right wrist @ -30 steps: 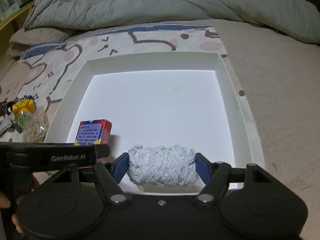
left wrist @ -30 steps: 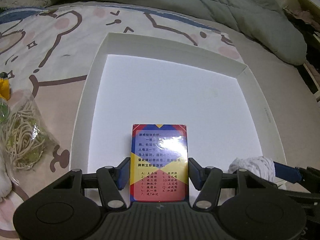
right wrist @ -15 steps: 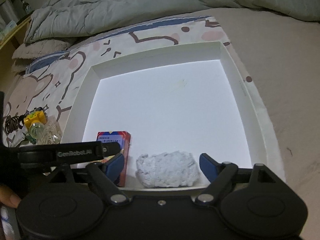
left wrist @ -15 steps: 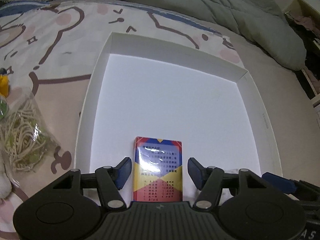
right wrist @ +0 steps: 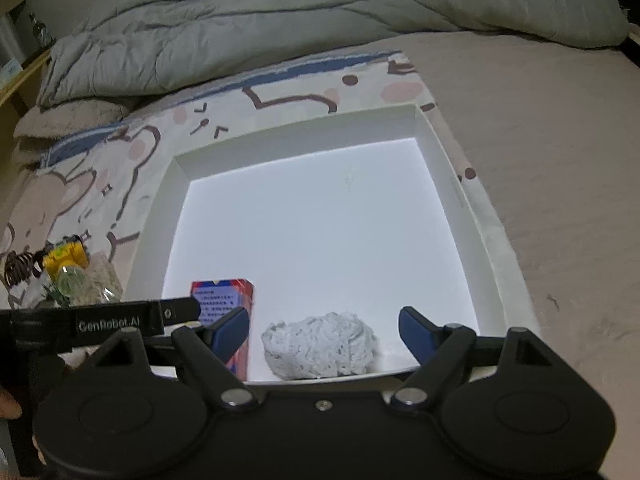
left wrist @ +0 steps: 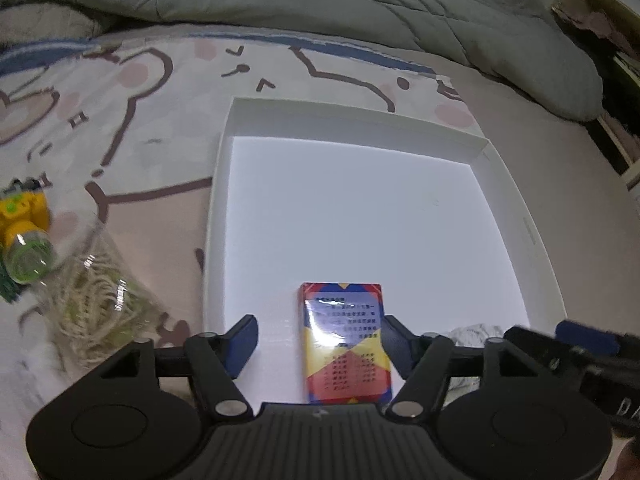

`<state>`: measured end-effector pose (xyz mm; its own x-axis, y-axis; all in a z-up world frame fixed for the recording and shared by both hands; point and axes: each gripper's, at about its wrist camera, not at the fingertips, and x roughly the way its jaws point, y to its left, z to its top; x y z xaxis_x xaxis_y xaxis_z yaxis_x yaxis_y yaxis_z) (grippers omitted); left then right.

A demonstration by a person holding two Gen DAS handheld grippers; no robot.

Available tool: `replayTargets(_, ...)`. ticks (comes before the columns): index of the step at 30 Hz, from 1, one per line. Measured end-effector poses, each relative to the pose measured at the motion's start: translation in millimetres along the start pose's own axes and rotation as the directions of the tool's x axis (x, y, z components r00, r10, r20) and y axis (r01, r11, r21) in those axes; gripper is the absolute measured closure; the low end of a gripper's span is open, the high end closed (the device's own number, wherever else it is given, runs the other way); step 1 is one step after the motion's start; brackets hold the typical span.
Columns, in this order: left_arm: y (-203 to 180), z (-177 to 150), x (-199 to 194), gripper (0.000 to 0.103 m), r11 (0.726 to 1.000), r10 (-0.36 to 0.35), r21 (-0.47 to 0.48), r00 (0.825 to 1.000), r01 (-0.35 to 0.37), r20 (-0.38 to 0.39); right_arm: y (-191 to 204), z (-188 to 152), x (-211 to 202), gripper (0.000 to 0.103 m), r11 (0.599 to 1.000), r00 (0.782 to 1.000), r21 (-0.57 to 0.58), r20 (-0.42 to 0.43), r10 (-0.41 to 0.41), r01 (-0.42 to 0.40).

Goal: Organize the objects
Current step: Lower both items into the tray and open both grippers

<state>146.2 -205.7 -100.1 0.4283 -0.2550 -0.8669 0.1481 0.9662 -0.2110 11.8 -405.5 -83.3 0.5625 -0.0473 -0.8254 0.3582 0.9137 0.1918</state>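
White card forms the shallow tray (left wrist: 218, 216) that is laid flat on a bed (right wrist: 560, 128), on a cartoon-bear sheet (left wrist: 132, 120) below a grey-green quilt (left wrist: 320, 4). Two of the task's things are seen inside it, side by side along the near wall: a red, blue and yellow box of playing cards (left wrist: 345, 340), lying flat, and a white ball of yarn (right wrist: 320, 344) to its right. Placement close to the near wall is judged to keep the rest of the tray floor free for further items.

The left tool (left wrist: 320, 340) is held wide apart, its blue pads (left wrist: 242, 338) clear of the card box on both sides; nothing is gripped. The right tool (right wrist: 320, 336) is likewise spread, with a gap at each side of the yarn, and nothing is held.

Outside the tray, on the sheet to its left, a clear bag of pale string (left wrist: 92, 304), a yellow toy with a green glass ball (left wrist: 24, 228) and brown hair ties (right wrist: 18, 268) are left, judged still to be sorted.

Chinese print in rows is carried on the card box; it cannot be read at this sharpness. "GenRobot.AI" is read on the left tool's arm (right wrist: 108, 323) in the right wrist view.
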Motion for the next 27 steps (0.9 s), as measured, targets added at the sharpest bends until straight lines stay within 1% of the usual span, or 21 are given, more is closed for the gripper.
replayTargets(8, 0, 2, -31, 0.028, 0.996, 0.028, 0.087, 0.999, -0.031, 0.036, 6, 1, -20, 0.020, 1.000, 0.998, -0.004, 0.054, -0.023, 0.023)
replayTargets(10, 0, 3, -40, 0.024, 0.994, 0.034, 0.106, 0.998, -0.039, 0.054, 6, 1, -25, 0.020, 0.999, 0.997, -0.011, 0.068, -0.031, 0.032)
replayTargets(12, 0, 3, -49, 0.017, 0.991, 0.040, 0.122, 0.997, -0.048, 0.067, 7, 0, -31, 0.020, 0.999, 0.996, -0.007, 0.083, -0.037, 0.038)
replayTargets(15, 1, 4, -61, 0.013, 0.988, 0.051, 0.145, 0.996, -0.062, 0.080, 10, -1, -41, 0.020, 0.998, 0.992, -0.013, 0.109, -0.058, 0.060)
replayTargets(18, 3, 4, -70, 0.011, 0.984, 0.059, 0.162, 0.994, -0.074, 0.091, 12, -3, -51, 0.016, 0.997, 0.990, -0.017, 0.127, -0.067, 0.069)
replayTargets(24, 8, 0, -86, 0.003, 0.985, 0.041, 0.163, 0.993, -0.059, 0.112, 17, -8, -64, 0.012, 0.997, 0.986, -0.012, 0.151, -0.078, 0.081)
replayTargets(27, 10, -3, -93, 0.002, 0.984, 0.032, 0.172, 0.992, -0.053, 0.122, 21, -11, -71, 0.007, 0.994, 0.981, -0.013, 0.163, -0.100, 0.104)
